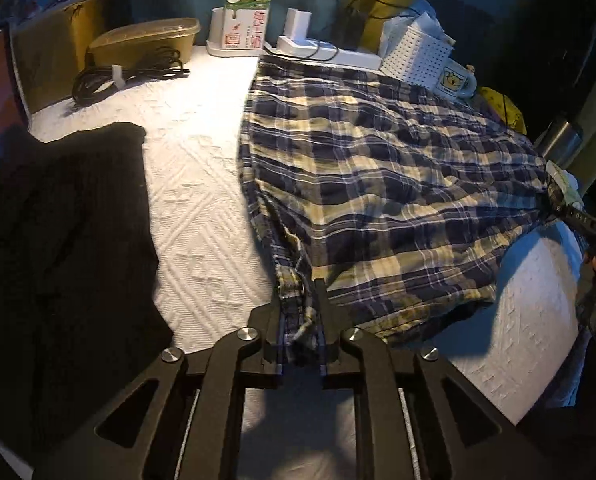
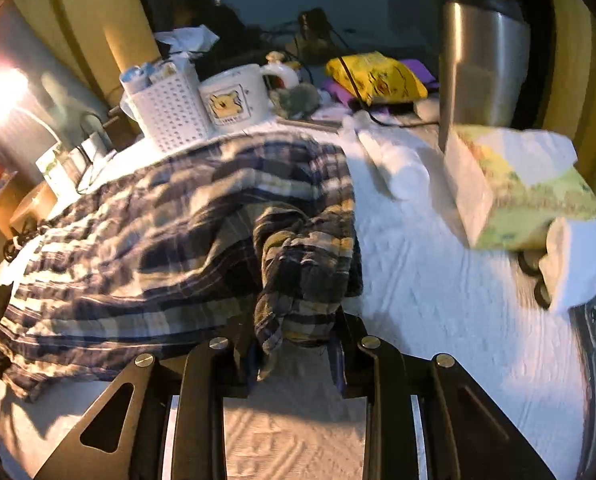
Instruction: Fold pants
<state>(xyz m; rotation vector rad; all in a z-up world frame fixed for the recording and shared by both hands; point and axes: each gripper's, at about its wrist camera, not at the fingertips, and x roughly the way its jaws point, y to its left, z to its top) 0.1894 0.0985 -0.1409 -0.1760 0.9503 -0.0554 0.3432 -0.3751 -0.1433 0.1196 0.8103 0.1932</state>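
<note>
Both the left gripper (image 1: 302, 300) and the right gripper (image 2: 298, 328) are clamped on the plaid pants (image 1: 378, 168). Lifting may sweep the mug (image 2: 234, 98) behind the pants.

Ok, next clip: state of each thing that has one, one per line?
plaid pants: spread on the table, both near corners gripped.
left hand-held gripper: shut on a plaid pants corner.
right hand-held gripper: shut on a bunched plaid pants corner.
black garment: lying flat, untouched.
mug: upright.
tissue box: tissue sticking out.
black cable: coiled, tied.
</note>
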